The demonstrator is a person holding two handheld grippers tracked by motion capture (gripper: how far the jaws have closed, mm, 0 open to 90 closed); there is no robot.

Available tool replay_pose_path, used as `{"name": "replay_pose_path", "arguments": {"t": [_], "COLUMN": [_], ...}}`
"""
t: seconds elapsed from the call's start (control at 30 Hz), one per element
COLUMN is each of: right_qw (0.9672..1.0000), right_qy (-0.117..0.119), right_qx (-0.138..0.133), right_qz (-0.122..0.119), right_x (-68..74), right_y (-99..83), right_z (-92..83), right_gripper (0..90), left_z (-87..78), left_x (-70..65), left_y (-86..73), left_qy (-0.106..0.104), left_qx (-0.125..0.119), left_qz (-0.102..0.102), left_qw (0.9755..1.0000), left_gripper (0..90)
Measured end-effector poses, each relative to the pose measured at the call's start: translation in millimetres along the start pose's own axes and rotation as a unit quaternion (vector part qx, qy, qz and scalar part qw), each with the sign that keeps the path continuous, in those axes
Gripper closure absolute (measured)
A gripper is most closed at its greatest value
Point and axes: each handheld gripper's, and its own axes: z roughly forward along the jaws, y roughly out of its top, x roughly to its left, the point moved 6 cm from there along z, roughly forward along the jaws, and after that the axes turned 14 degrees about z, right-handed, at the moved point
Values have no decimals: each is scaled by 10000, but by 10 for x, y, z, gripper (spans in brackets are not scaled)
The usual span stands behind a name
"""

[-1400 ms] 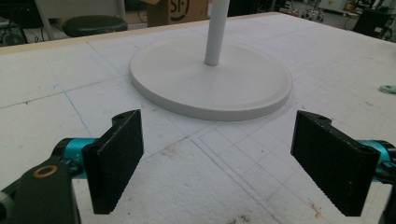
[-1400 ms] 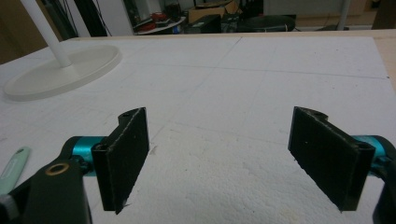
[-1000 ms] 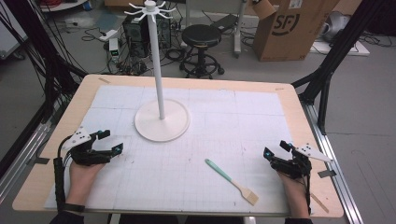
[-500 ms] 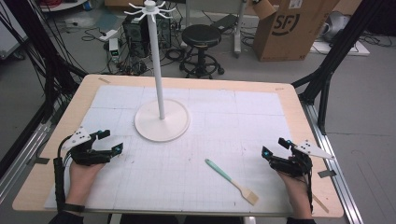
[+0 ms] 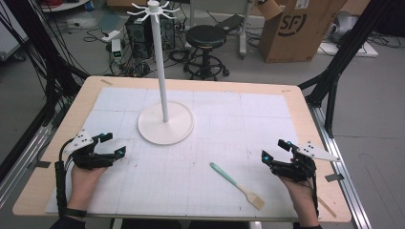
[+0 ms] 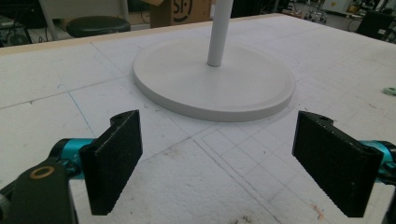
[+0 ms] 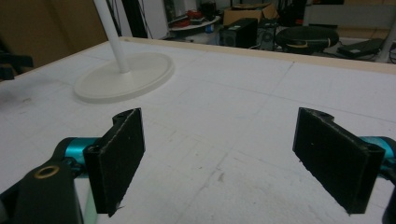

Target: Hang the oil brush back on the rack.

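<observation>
Nothing has really changed over the last second: my left claw (image 5: 109, 145) and right claw (image 5: 274, 150) stay parked on the table (image 5: 296, 105), both wide and empty, so nothing's started. The brush (image 5: 237, 185) lies near-right, just left of the right claw, untouched. The stand (image 5: 165, 123) sits far-center, well apart.

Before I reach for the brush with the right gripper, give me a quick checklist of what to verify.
1. Right gripper open, nothing between its fingers: ok.
2. Left gripper open and resting near the table's left edge: ok.
3. Brush lying flat on the mat, green handle free of other things: ok.
4. Bare mat between right gripper and brush: ok.
5. White stand upright, well apart from the brush: ok.
6. Which hook on the stand suits the brush: cannot tell.
</observation>
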Motion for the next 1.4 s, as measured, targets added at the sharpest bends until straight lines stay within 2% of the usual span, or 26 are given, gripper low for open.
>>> {"name": "replay_pose_path", "arguments": {"t": [0.27,0.47,0.6,0.87,1.03,1.17,1.2,1.27,1.33,1.4], "right_qw": [9991,9966,9946,9912,9891,9855,9855,9843,9841,9817], "right_qy": [99,183,148,191,207,158,158,101,130,124], "right_qx": [279,655,928,1209,1390,1626,1626,1663,1677,1789], "right_qz": [-305,-468,-432,-510,-447,-457,-457,-579,-570,-644], "right_x": [166,290,350,431,473,512,512,536,544,567], "right_y": [-139,-309,-438,-672,-792,-897,-897,-920,-924,-953], "right_z": [-25,-46,-29,52,105,151,151,166,168,172], "right_gripper": [167,182,199,244,306,397,397,455,470,517], "left_z": [-1,-1,-2,2,2,2,3,3,3,4], "left_x": [-2,3,6,3,1,1,0,0,0,0], "left_y": [1,0,-1,0,0,0,1,0,0,0], "left_qy": [3,4,10,10,11,10,14,8,14,14], "left_qx": [-10,-3,2,0,6,7,-2,6,12,13], "left_qz": [-8,-12,-31,-21,-9,-11,-23,-9,-1,-1], "left_qw": [10000,10000,10000,10000,10000,10000,10000,10000,10000,10000], "left_gripper": [167,169,170,172,172,173,173,173,174,174]}}
